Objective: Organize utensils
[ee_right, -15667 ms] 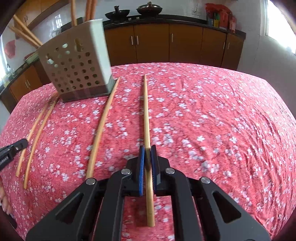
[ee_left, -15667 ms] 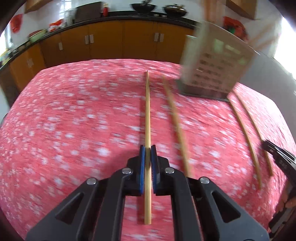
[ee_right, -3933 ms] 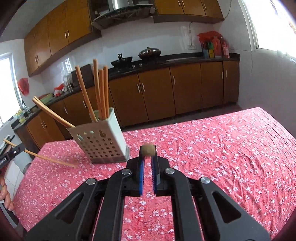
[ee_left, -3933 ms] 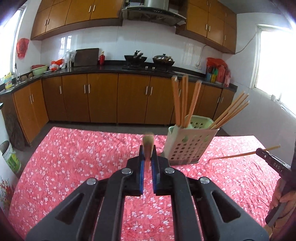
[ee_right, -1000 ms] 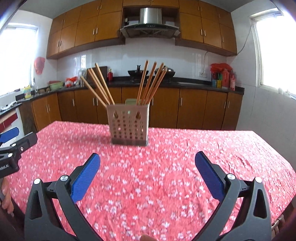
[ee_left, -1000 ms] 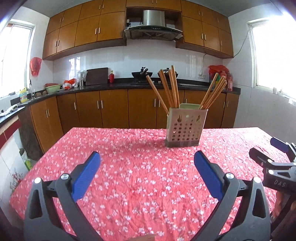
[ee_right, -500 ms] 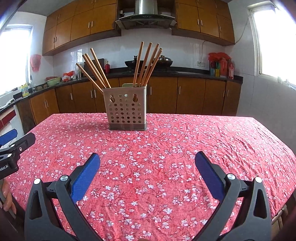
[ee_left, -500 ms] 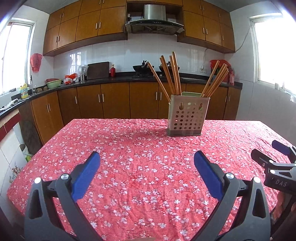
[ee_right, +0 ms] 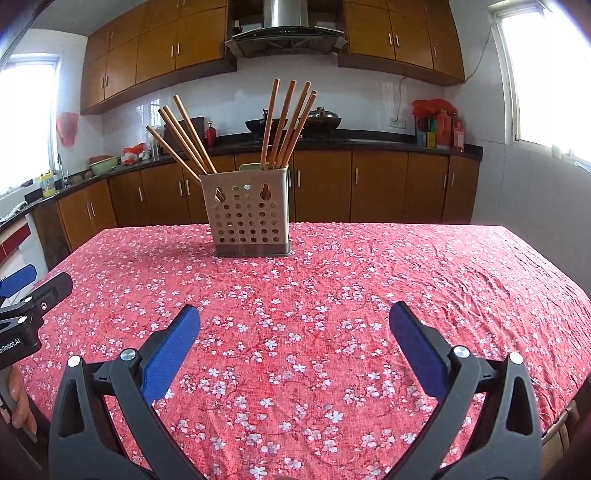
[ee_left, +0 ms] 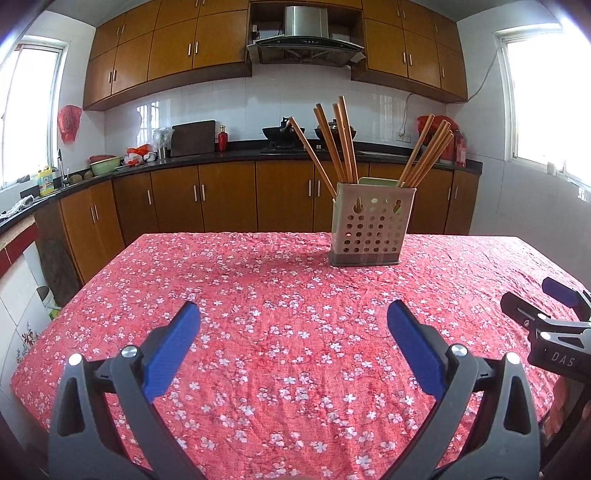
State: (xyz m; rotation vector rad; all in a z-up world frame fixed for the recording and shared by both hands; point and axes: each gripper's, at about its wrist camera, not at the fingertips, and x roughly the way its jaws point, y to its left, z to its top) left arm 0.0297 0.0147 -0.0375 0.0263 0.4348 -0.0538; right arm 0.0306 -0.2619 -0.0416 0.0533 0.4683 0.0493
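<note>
I've pulled both grippers, left (ee_left: 293, 332) and right (ee_right: 295, 334), back wide open and empty; all wooden chopsticks (ee_right: 284, 125) now stand in the perforated beige plastic holder (ee_right: 249, 210), so sorting looks done

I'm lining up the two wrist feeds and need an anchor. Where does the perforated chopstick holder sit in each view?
Left wrist view: the chopstick holder stands right of centre, at the table's far end.
Right wrist view: the chopstick holder stands left of centre, also at the far end.
Shared landmark: the range hood on the back wall, above the holder in both.
</note>
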